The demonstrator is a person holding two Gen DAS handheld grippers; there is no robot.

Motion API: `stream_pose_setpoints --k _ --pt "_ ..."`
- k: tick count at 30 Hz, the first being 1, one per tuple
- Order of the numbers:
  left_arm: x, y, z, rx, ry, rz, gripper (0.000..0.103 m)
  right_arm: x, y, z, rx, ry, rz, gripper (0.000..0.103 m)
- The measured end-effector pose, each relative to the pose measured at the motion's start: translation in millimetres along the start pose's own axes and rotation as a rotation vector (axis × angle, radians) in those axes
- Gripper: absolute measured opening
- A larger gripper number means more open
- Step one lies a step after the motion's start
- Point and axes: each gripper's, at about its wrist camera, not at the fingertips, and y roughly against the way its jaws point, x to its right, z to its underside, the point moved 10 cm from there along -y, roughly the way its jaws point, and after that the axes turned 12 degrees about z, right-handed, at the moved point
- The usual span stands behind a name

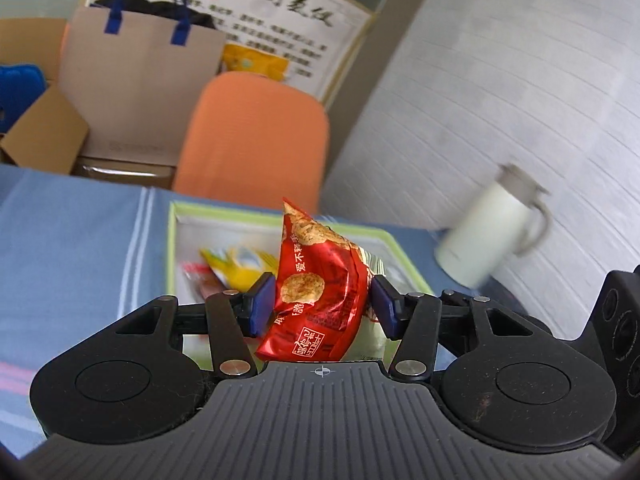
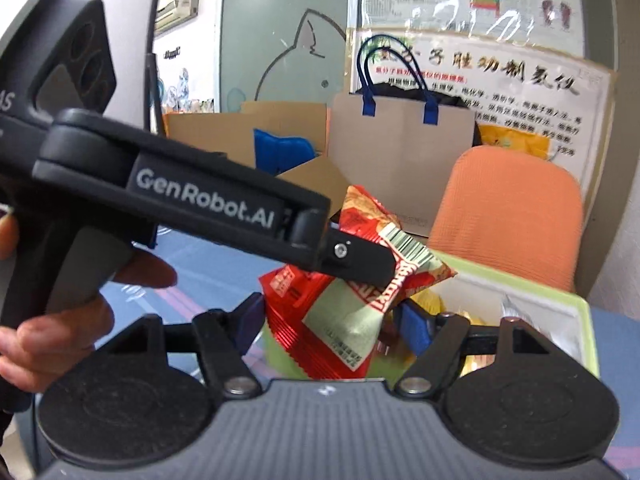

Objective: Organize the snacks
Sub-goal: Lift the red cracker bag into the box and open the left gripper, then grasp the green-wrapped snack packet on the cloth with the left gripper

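In the left wrist view my left gripper (image 1: 322, 304) is shut on a red snack packet (image 1: 316, 264), blue pads pressed into both its sides, upright above the green-rimmed white box (image 1: 172, 248). My right gripper (image 2: 332, 324) is shut on a red and pale green packet (image 2: 336, 340), raised over the near left corner of the same box (image 2: 588, 320). The left tool reaches across the right wrist view from the left. Its near finger (image 2: 352, 256) lies over its own barcode-backed packet (image 2: 412, 248), which overlaps mine. Several loose snacks, one yellow (image 1: 236, 268), lie in the box.
A blue striped cloth (image 1: 80, 240) covers the table. A white jug (image 1: 480, 232) stands at its far right corner. Behind the table are an orange chair (image 1: 256, 136), a paper bag with blue handles (image 1: 136, 80) and cardboard boxes. A person's hand (image 2: 60, 332) grips the left tool.
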Motion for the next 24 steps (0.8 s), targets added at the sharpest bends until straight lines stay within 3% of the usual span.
stream_pose_setpoints --k 5,8,9,10,13,20,24 --pt "-52.2 -42.1 -10.0 -0.044 0.052 -0.064 0.035 5.6 -69.7 -1.1 -0.096 0.012 -0.013 0.075" --pt "-75.0 -54.5 0.2 -0.071 0.074 -0.096 0.034 2.4 -88.2 9.4 -0.13 -0.004 -0.042 0.079" --pt "-76.0 -53.6 1.4 -0.059 0.059 -0.091 0.037 3.9 -88.5 9.4 -0.129 -0.03 -0.057 0.082" --pt "-74.8 -50.3 3.1 -0.051 0.045 -0.081 0.05 6.3 -87.5 9.2 -0.13 -0.047 -0.06 0.085" --pt "-63.4 -30.8 5.5 -0.002 0.044 -0.052 0.067 15.4 -65.8 6.7 -0.091 -0.059 -0.015 0.089" --pt "-17.7 41.4 22.0 0.107 -0.014 -0.059 0.075 9.5 41.8 23.2 0.046 -0.068 0.061 0.092" --pt "-9.7 73.9 63.2 0.099 0.029 -0.056 0.076 -31.5 80.7 68.5 0.014 -0.087 0.01 0.092"
